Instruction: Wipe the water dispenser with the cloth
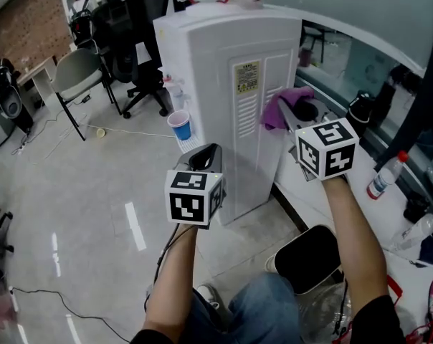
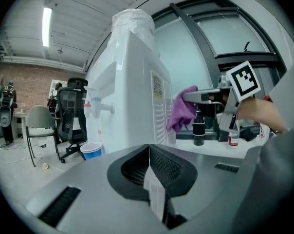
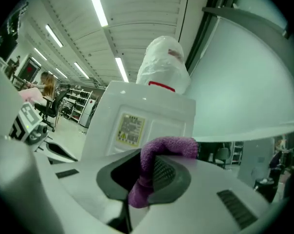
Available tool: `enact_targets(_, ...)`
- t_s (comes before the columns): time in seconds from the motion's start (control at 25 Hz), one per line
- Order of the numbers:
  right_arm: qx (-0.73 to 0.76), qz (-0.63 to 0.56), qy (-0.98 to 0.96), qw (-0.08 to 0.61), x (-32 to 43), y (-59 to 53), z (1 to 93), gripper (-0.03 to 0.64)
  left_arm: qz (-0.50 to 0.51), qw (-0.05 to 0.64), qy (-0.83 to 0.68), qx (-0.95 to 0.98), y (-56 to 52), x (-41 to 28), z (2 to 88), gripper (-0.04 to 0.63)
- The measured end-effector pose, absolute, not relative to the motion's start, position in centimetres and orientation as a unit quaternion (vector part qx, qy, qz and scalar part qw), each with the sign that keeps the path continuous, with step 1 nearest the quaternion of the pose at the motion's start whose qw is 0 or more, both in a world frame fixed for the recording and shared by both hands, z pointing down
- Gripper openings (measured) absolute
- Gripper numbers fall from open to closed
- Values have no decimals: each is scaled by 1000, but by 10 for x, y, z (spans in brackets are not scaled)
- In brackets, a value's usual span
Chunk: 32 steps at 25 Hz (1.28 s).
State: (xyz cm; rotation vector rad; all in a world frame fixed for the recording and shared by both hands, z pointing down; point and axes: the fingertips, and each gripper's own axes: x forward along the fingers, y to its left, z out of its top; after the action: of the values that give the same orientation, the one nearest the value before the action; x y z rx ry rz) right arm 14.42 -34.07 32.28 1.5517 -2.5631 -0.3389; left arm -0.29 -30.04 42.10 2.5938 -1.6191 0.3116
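1. The dispenser point(image 1: 224, 84) is a tall white box. The side facing the person has a yellow label point(image 1: 246, 78) up top and vent slots point(image 1: 246, 120) below it.
2. On top sits a bottle point(image 3: 162, 62) wrapped in clear plastic, with a red ring round its base.
3. The taps are round on the front face, and a blue cup point(image 1: 180, 125) sits right under them.
4. The cloth point(image 1: 281, 106) is purple and fuzzy, kinda bunched up. It's up against the right edge of that labelled side, just right of the slots and about level with the bottom of the label. In the left tool's view it looks like it's touching the panel.
5. The right tool point(image 1: 295, 113) is clamped on the cloth. In its own view, a fold loops over the top of one jaw and a tail hangs down between the two jaws.
6. The left tool point(image 1: 206, 156) has its jaws pressed together with nothing in them. It's held lower than the right one, in front of the dispenser's bottom half and pointing at it, but not touching from what I can see.
7. Right of the dispenser is a white desk point(image 1: 310, 185) along the window, with a water bottle point(image 1: 383, 175) on it.
8. Off to the left, some office chairs point(image 1: 80, 74) stand on the shiny floor.
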Motion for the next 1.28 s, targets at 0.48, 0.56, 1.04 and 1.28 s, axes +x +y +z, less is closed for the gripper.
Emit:
enact_targets(0.48,491,-234,-839,16,103,-325,177,41,95,28,-533,840,-298,-16,413,28)
enact_targets(0.56,489,-241,-839,5,97,-324,161,40,94,29,-535,839,-298,-21,414,28)
enact_targets(1.04,492,-216,-843,1,85,-346,175,40,81,33,-538,839,-299,-30,413,28)
enact_targets(1.28,487,-198,-850,1,82,-344,202,41,81,31,-540,837,-299,-29,413,28)
